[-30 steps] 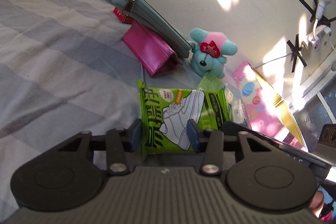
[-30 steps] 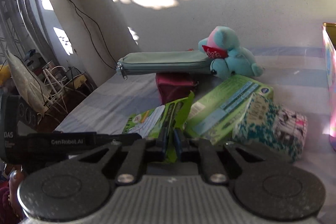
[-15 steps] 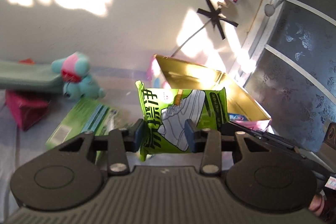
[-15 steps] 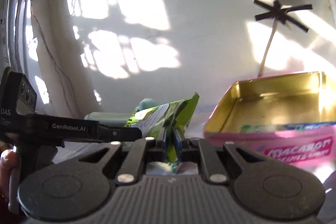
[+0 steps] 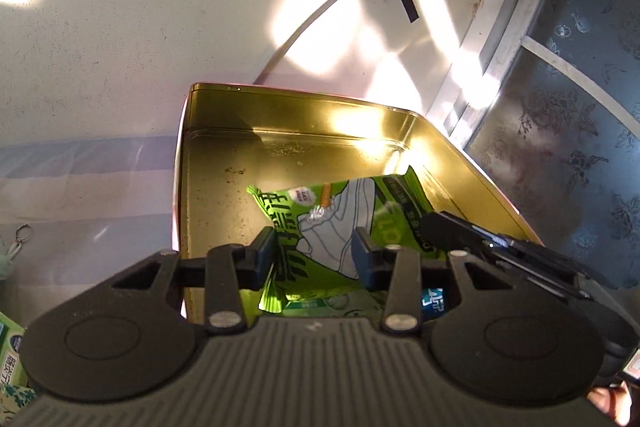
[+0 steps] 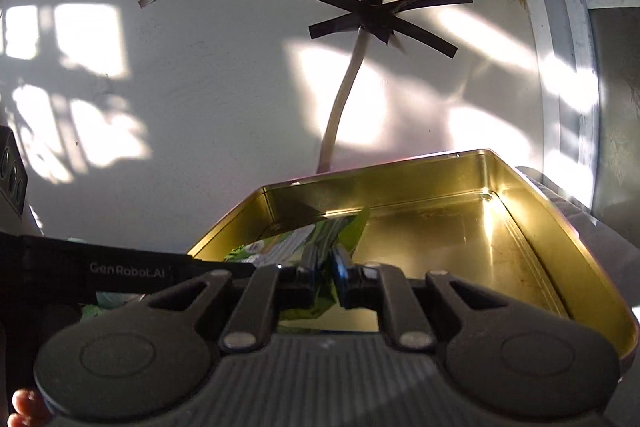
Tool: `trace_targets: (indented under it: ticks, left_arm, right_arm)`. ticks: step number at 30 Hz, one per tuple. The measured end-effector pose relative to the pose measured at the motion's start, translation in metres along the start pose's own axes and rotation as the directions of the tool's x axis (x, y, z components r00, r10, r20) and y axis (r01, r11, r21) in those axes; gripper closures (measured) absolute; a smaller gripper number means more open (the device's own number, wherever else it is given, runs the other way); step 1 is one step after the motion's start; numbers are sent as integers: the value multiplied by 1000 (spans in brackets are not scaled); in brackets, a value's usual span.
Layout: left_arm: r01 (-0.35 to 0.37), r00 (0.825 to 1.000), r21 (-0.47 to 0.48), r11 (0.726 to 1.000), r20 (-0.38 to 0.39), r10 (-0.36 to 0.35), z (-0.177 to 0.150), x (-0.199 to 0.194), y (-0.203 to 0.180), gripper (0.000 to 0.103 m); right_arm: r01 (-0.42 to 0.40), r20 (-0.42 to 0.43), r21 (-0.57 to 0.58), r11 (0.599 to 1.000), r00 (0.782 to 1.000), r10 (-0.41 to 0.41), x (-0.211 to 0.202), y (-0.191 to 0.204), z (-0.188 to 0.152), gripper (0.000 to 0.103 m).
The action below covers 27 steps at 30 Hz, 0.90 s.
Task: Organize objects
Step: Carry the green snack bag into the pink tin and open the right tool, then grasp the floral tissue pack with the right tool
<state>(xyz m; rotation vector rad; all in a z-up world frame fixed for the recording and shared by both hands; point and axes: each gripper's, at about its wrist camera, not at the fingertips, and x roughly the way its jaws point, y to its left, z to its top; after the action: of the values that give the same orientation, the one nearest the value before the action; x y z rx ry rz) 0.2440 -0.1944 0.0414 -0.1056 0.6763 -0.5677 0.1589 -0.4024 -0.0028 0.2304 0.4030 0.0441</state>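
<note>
Two grippers on one green packet (image 5: 344,215), both over the open gold-lined tin (image 5: 304,143).

Left gripper (image 5: 316,253): fingers set apart, packet lying between them; whether the pads actually press it, I cannot tell. Right gripper (image 6: 325,277): jaws pinched tight on the packet's edge (image 6: 320,247).

Packet sits inside the tin's rim, angled toward the tin's right wall; bottom contact unclear.

Step, as I judge it: placing the packet in the tin. Next move calls for lowering it flat to the tin floor, then releasing both grips and lifting clear of the rim.

Writing: packet carries large dark characters and a shoe drawing, small print unreadable. "GenRobot.AI" on the left gripper's side bar (image 6: 128,269), left of the tin.
</note>
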Motion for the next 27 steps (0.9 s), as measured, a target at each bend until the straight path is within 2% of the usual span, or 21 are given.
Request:
trace_targets:
  ticks: [1, 2, 3, 7, 10, 12, 15, 18, 20, 25, 27]
  left_arm:
    - [-18, 1000, 6, 1000, 5, 18, 0, 2, -1, 59]
    - [-24, 1000, 14, 1000, 8, 24, 0, 2, -1, 59]
    - [-20, 1000, 14, 1000, 7, 20, 0, 0, -2, 59]
    - [-35, 999, 36, 999, 36, 34, -5, -24, -9, 59]
    - [-18, 995, 57, 998, 101, 12, -17, -66, -13, 59]
    - [-34, 990, 73, 997, 142, 24, -31, -97, -11, 58]
    - [-65, 989, 76, 995, 138, 54, -58, -129, 1, 58]
    - [-112, 989, 49, 993, 104, 106, -88, -151, 23, 58]
    - [-168, 982, 30, 985, 89, 165, -106, -163, 40, 58]
    - [-321, 946, -36, 947, 29, 322, -145, -184, 87, 59]
    - [-345, 937, -83, 935, 22, 348, -154, -193, 106, 59]
  right_arm:
    - [18, 4, -4, 1000, 1000, -18, 4, -1, -2, 85]
    - [35, 14, -3, 999, 999, -35, 5, -1, -4, 74]
    - [42, 23, 3, 999, 999, -42, 4, -1, -5, 71]
    - [8, 69, 12, 1000, 998, -9, -20, 2, -6, 71]
    - [-17, 100, 0, 1000, 995, 17, -42, 13, -10, 71]
    - [-61, 122, 5, 998, 991, 60, -60, 23, -15, 71]
    - [-132, 126, 4, 991, 983, 131, -77, 42, -26, 71]
    - [-199, 99, -18, 980, 975, 200, -90, 67, -42, 71]
    - [-240, 64, -33, 970, 968, 241, -92, 83, -53, 71]
    - [-304, -62, -123, 945, 952, 298, -82, 130, -74, 71]
    - [-325, -106, -160, 932, 944, 311, -75, 147, -79, 69]
